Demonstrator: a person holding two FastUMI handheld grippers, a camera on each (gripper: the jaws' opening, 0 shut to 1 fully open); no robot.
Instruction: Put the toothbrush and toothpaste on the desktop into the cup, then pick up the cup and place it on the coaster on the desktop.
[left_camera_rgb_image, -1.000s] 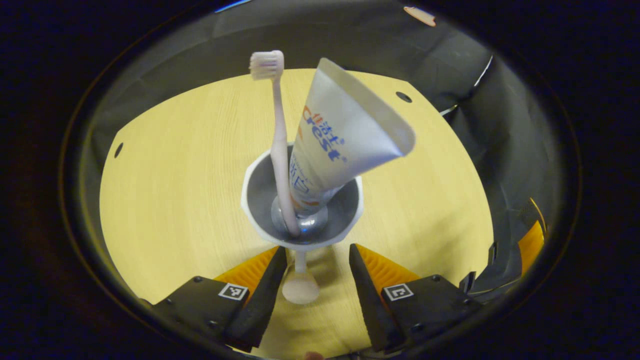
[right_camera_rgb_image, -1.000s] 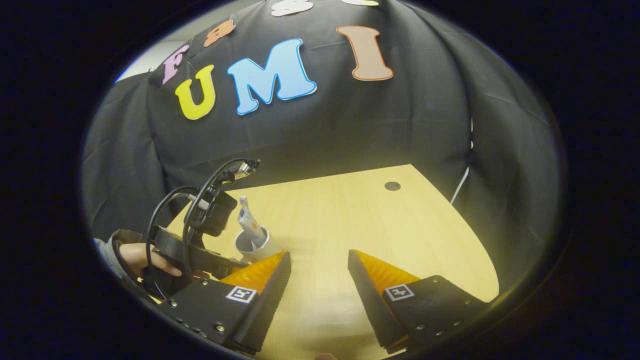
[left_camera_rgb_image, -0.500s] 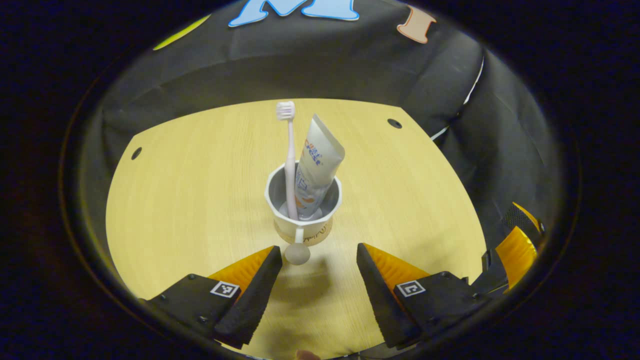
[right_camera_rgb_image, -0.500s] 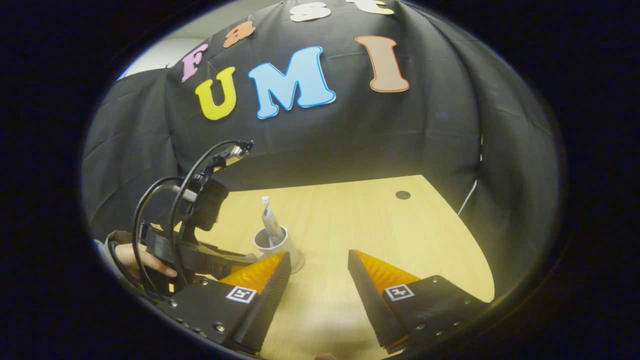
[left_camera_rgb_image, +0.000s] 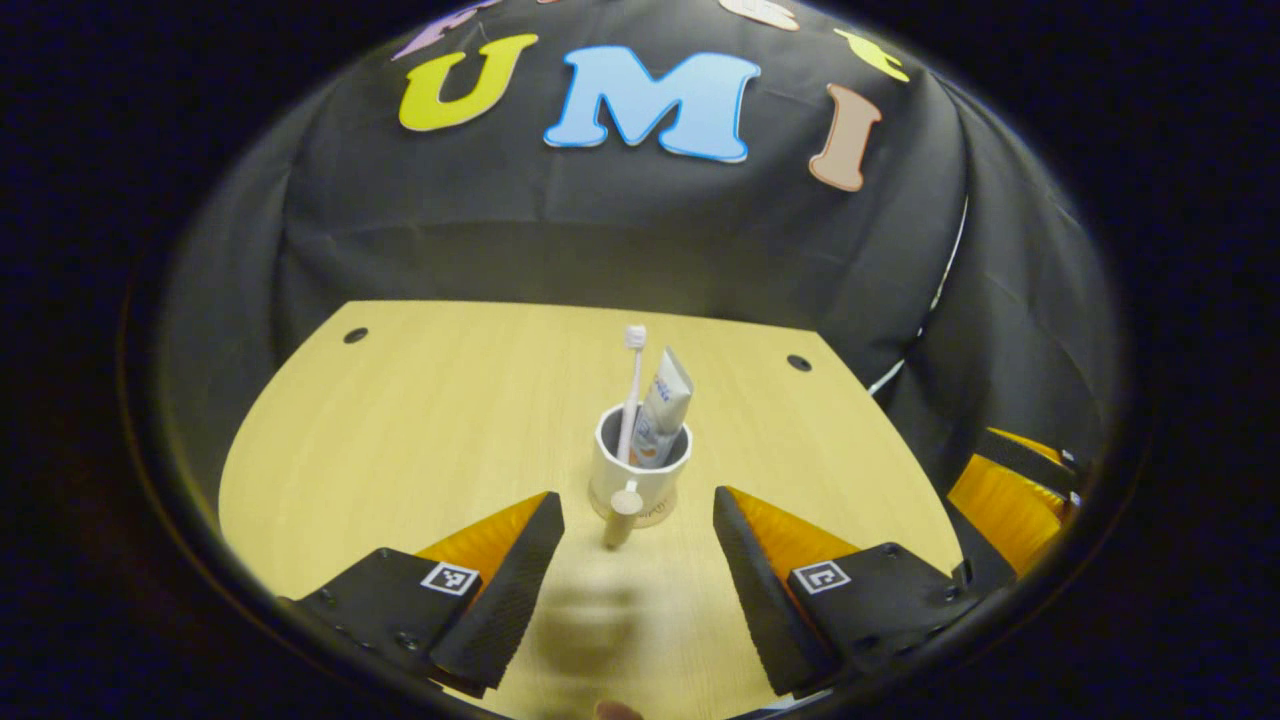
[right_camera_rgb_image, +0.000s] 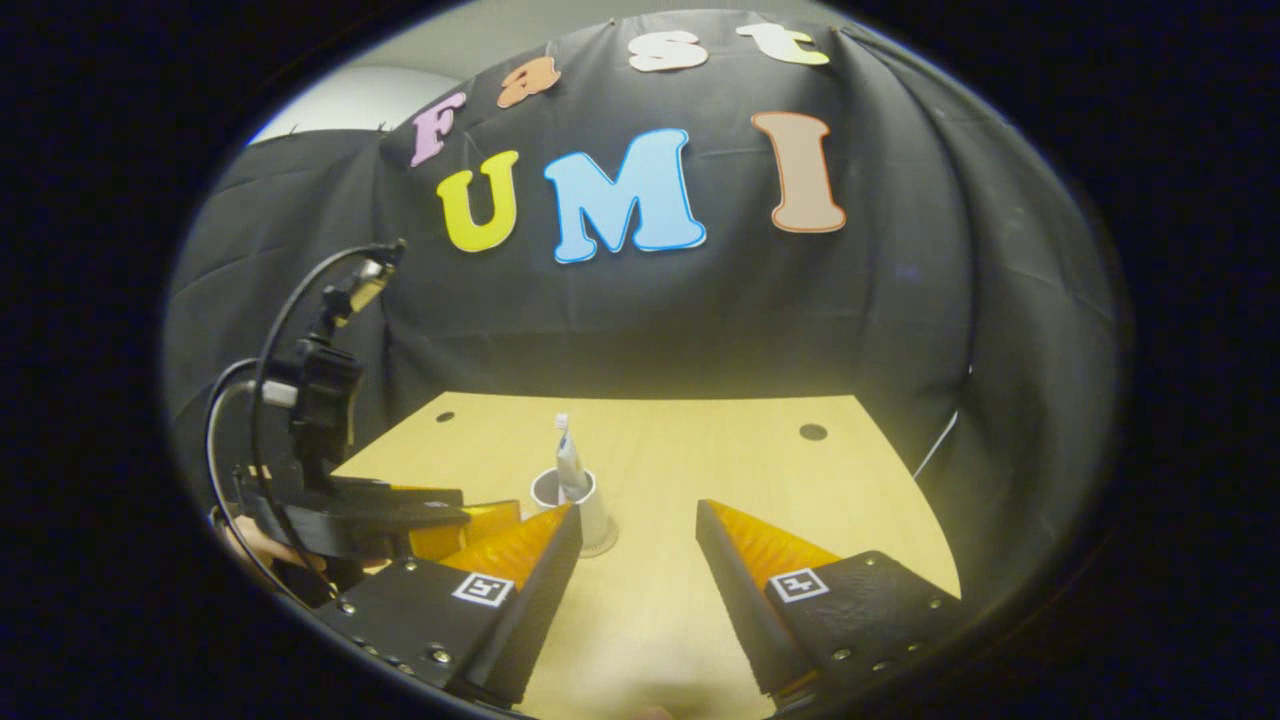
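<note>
- Far left of the right gripper view, the left gripper hangs low over the counter, a hand partly hidden behind it; in its own view the left gripper has its fingers spread wide, clasping nothing.
- Moving to the centre: the cup stands upright on the counter, just ahead of those parted fingers and apart from them, its handle pointing back toward the camera.
- Inside the cup, the toothbrush stands bristles-up on the left, with the toothpaste tube leaning beside it on the right.
- In the right gripper view a pale disc pokes out under the cup; that looks like the coaster, with the cup resting on it.
- Right of centre, the right gripper is released too, jaws apart over bare counter, holding nothing; its tip also peeks in at the right edge of the left gripper view.
- Judgement: both loading steps and the placing look done, so the task seems at its close. The next move calls for little more than drawing both grippers clear without nudging the handle.
</note>
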